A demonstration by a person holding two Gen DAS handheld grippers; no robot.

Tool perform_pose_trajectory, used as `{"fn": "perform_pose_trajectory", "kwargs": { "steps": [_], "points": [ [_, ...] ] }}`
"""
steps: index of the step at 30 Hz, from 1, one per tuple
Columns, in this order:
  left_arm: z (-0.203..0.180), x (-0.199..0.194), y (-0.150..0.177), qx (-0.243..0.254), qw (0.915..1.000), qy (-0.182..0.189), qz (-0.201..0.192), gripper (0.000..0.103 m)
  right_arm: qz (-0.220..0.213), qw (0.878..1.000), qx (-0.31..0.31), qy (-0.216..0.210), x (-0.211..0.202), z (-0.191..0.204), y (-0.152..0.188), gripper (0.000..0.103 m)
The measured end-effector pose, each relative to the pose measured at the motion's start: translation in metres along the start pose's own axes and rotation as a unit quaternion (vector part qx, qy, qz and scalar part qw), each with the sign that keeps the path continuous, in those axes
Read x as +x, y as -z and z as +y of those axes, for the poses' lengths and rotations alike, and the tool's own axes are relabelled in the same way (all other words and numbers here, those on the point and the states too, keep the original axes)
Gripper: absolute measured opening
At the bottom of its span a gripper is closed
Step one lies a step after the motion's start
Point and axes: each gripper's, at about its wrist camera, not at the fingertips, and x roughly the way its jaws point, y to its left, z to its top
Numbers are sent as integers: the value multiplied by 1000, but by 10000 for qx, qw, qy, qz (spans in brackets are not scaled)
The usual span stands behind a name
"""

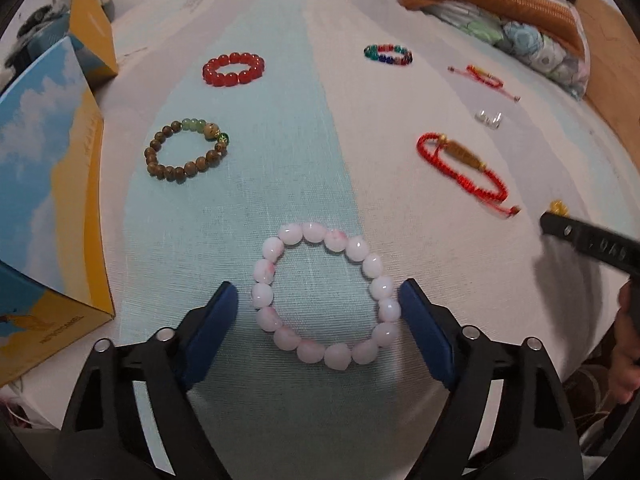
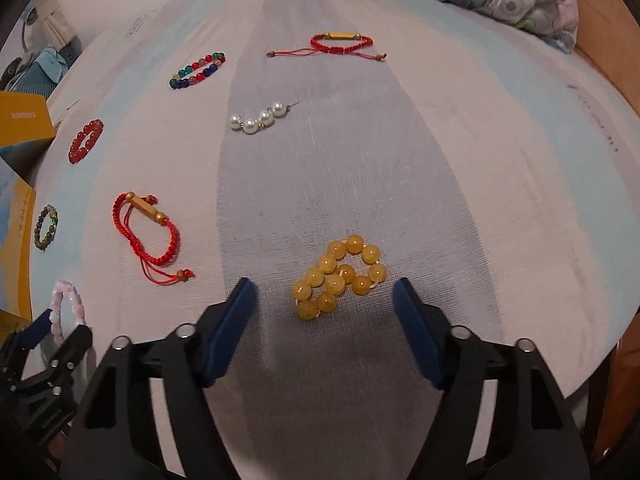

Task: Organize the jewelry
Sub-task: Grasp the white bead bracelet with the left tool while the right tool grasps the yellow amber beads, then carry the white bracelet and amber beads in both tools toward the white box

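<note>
- Left gripper stood apart, straddling pink bracelet; should have pinched one bead side.
- Right gripper apart around yellow bracelet, untouched; needed centring.

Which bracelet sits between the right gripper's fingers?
The yellow bead bracelet, bunched up, not a ring. Right gripper straddles it, pads clear.

Far left of the right fingers, the pink bead bracelet is partly hidden behind the left gripper. The yellow box left of the left fingers is cut off by the edge.
</note>
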Motion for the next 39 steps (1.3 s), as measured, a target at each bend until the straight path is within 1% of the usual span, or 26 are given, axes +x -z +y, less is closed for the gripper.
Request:
{"fn": "perform_pose_trajectory", "kwargs": {
  "steps": [1,3,4,5,7,9,10,12,13,15,18,22,23,24,29,39],
  "points": [
    [0,0,1,11,10000,6,-8,77,12,10000,18,-54,0,-1,1,57],
    [1,-1,2,-16,10000,75,-8,68,6,9999,76,-144,1,-3,1,50],
    [2,-2,2,-26,10000,95,-12,66,4,9998,108,-164,0,-4,1,49],
    [2,-1,2,-32,9999,103,-41,62,3,9997,153,-186,1,-6,0,46],
    [2,-1,3,14,9999,102,-54,56,14,9994,247,-256,2,-9,0,43],
    [2,-3,5,73,9998,142,-71,43,4,9993,260,-254,2,-10,-1,38],
    [2,-3,5,80,9998,160,-80,40,-14,9994,265,-238,1,-11,-1,36],
    [3,-5,6,59,9997,225,-92,22,-63,9994,268,-212,1,-12,-1,28],
    [5,-5,6,41,9996,274,-100,21,-85,9994,275,-206,0,-13,-1,26],
    [6,-7,7,30,9993,350,-114,19,-142,9993,277,-207,-1,-13,0,17],
    [10,-9,7,-63,9987,492,-138,19,-212,9991,293,-216,-3,-14,1,15],
    [11,-12,7,-82,9982,578,-158,19,-302,9989,302,-209,-6,-14,2,14],
    [11,-13,7,-82,9980,598,-162,19,-330,9988,290,-199,-7,-13,2,10],
    [11,-13,7,-86,9979,612,-170,19,-376,9987,278,-184,-9,-13,3,9],
    [10,-17,7,-85,9973,701,-204,18,-530,9980,269,-235,-16,-12,3,9],
    [11,-27,7,-78,9962,799,-323,18,-652,9970,283,-300,-25,-13,4,9]
  ]
}}
